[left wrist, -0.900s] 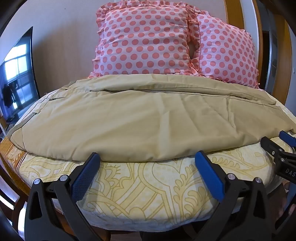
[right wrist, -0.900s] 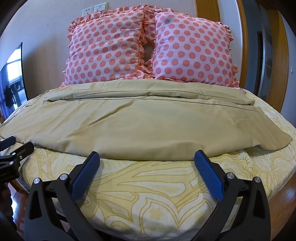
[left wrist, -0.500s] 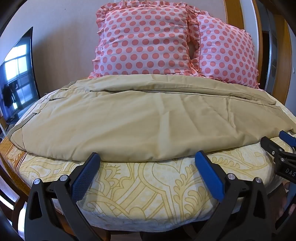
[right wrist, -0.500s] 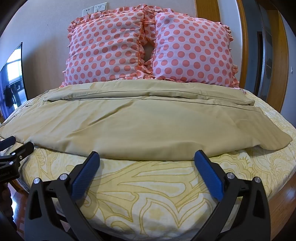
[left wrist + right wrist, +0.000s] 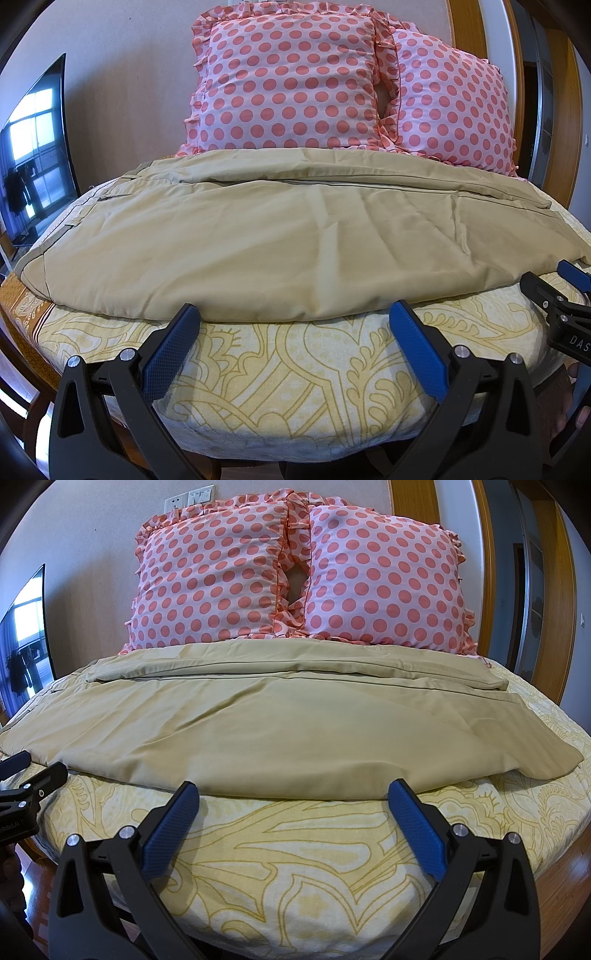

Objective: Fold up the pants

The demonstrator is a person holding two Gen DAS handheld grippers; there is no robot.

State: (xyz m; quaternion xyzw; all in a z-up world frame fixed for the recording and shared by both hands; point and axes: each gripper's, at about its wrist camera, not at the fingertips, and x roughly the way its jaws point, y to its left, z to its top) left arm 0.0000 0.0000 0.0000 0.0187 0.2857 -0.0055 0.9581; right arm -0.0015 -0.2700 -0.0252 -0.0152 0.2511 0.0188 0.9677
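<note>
Tan pants (image 5: 280, 236) lie flat across the bed, waist at the left, leg ends at the right; they also show in the right wrist view (image 5: 280, 720). One leg lies behind the other, near the pillows. My left gripper (image 5: 295, 314) is open and empty, just short of the pants' near edge toward the waist half. My right gripper (image 5: 293, 792) is open and empty, just short of the near edge toward the leg-end half. Each gripper shows at the edge of the other's view: the right one (image 5: 554, 288), the left one (image 5: 29, 775).
The bed has a yellow patterned sheet (image 5: 303, 373) with its front edge under my grippers. Two pink polka-dot pillows (image 5: 295, 579) stand against the wall behind the pants. A TV screen (image 5: 33, 155) stands at the left. A wooden door frame (image 5: 554, 602) is at the right.
</note>
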